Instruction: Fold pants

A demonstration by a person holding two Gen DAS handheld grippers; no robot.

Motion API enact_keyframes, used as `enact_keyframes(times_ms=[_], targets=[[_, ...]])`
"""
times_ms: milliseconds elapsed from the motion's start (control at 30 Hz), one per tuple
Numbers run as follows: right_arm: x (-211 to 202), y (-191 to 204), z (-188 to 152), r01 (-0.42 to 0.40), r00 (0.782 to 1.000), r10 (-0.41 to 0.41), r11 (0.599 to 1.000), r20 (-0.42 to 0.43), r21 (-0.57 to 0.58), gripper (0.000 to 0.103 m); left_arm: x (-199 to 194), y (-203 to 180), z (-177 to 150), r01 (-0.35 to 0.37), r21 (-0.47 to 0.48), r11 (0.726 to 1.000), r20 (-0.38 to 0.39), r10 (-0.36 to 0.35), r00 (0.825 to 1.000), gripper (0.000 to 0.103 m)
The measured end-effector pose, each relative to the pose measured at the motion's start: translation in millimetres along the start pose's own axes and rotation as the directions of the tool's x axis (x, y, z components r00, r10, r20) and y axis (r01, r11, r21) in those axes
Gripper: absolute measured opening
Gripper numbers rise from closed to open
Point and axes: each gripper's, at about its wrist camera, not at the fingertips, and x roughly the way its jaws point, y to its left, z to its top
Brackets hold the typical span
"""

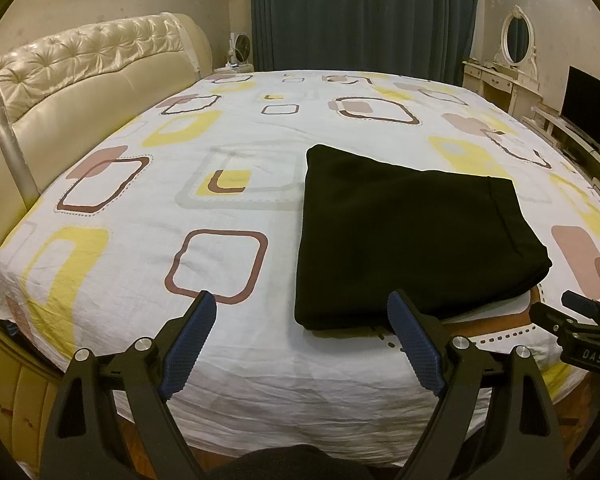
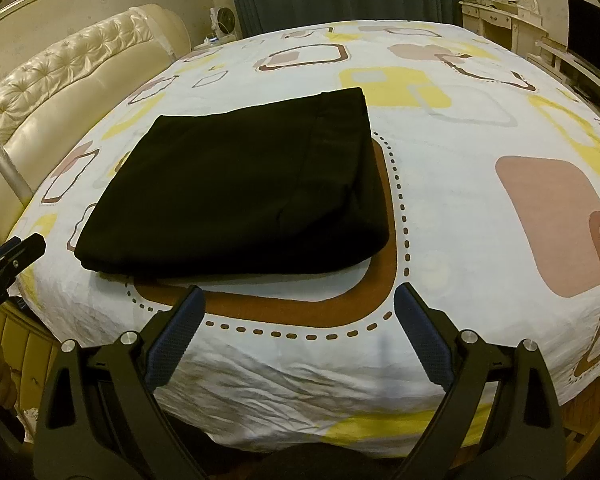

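Black pants [image 1: 412,232] lie folded into a flat, thick rectangle on the patterned bed sheet [image 1: 228,128], near the bed's front edge. In the right wrist view the same pants [image 2: 240,192] sit ahead and to the left. My left gripper [image 1: 302,308] hovers open over the sheet just short of the bundle's near left corner, with nothing between its blue pads. My right gripper [image 2: 298,300] is open too, above the brown dotted print in front of the pants, holding nothing. Each gripper shows at the edge of the other's view.
A tufted cream headboard [image 1: 80,68] runs along the left side. Dark curtains [image 1: 364,12] hang behind the bed. A white dressing table with an oval mirror [image 1: 516,40] and a dark screen [image 1: 592,112] stand at the right. A small fan [image 1: 242,46] sits by the headboard.
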Motion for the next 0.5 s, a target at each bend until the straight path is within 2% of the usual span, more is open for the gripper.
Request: enact_keyframes(times_ms=[400, 500], targets=[[2.4, -1.7, -0.7, -0.008, 1.000, 0.008, 1.000, -0.012, -0.003, 0.095, 1.6, -0.3, -1.5, -0.042, 0.005, 0.999, -0.021, 0.042, 0.999, 0.089], [3.7, -2.0, -1.7, -0.011, 1.000, 0.011, 1.000, -0.016, -0.006, 0.095, -2.0, -3.9, 0.9, -0.134, 0.042, 0.990, 0.007, 0.134, 0.991, 0.091]])
